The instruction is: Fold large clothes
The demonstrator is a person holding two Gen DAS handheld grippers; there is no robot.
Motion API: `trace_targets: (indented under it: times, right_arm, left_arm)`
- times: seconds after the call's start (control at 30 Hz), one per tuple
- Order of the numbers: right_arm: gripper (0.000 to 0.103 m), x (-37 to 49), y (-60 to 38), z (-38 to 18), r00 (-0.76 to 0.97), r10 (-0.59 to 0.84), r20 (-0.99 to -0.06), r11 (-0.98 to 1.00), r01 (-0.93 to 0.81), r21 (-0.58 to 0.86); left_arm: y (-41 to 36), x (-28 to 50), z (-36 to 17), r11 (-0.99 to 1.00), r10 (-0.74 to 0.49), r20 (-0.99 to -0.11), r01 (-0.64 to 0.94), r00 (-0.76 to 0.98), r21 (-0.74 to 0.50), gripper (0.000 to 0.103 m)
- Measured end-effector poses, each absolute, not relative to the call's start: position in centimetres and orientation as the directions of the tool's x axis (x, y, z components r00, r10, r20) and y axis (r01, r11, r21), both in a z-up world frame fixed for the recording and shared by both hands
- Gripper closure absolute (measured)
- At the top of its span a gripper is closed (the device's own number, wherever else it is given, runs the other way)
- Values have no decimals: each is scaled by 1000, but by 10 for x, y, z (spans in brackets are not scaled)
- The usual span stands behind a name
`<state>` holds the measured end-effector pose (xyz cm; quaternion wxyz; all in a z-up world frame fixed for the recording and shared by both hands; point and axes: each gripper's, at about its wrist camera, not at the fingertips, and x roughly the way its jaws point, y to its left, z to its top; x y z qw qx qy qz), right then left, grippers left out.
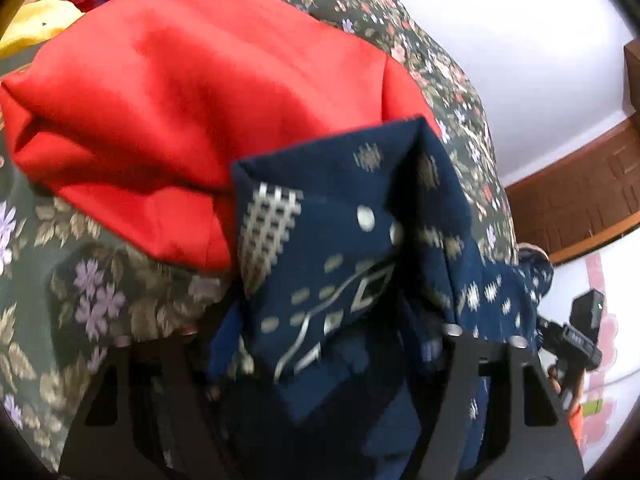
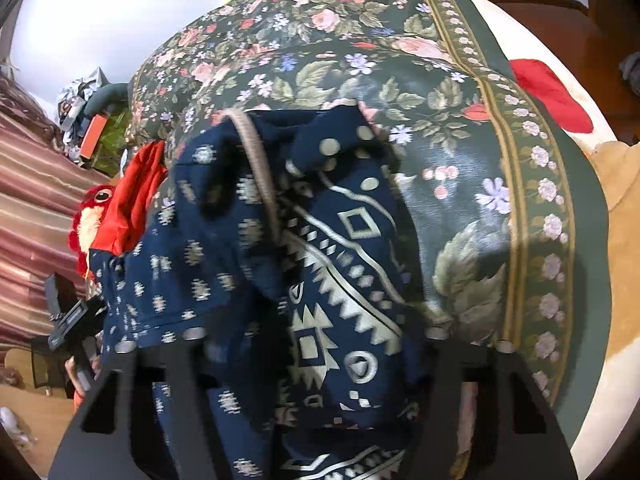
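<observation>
We are mid-fold with the navy patterned garment [image 1: 336,264] bunched on the floral bedspread [image 1: 100,292] beside a red cloth [image 1: 192,92], both left gripper [image 1: 320,360] and right gripper [image 2: 312,344] pinching its folds, so next we should lift and spread it flat.

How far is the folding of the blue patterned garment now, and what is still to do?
Done: the red cloth lies bundled on the flowered bedspread. In hand: the blue garment sits bunched between the fingers of both the left gripper and the right gripper; whether the pads press on it is unclear. Left: it is still crumpled, with no neat fold, so flattening and folding remain.
</observation>
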<state>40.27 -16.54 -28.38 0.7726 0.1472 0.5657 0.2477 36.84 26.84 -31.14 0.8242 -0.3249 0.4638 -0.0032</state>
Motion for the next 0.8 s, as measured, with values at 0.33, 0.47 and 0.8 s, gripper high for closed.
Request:
trace_targets:
  times: [0.33, 0.47, 0.8]
  right_arm:
    - [83, 379, -171, -230, 370, 581, -725, 814, -277, 511]
    - [89, 371, -169, -200, 439, 585, -682, 811, -316, 493]
    - [90, 409, -159, -162, 567, 553, -610, 831, -322, 454]
  left_arm:
    - [235, 349, -244, 870, -205, -752, -236, 626, -433, 96]
    - [221, 346, -193, 908, -171, -709, -169, 684, -382, 97]
    - [219, 403, -112, 933, -105, -611, -135, 784, -334, 101]
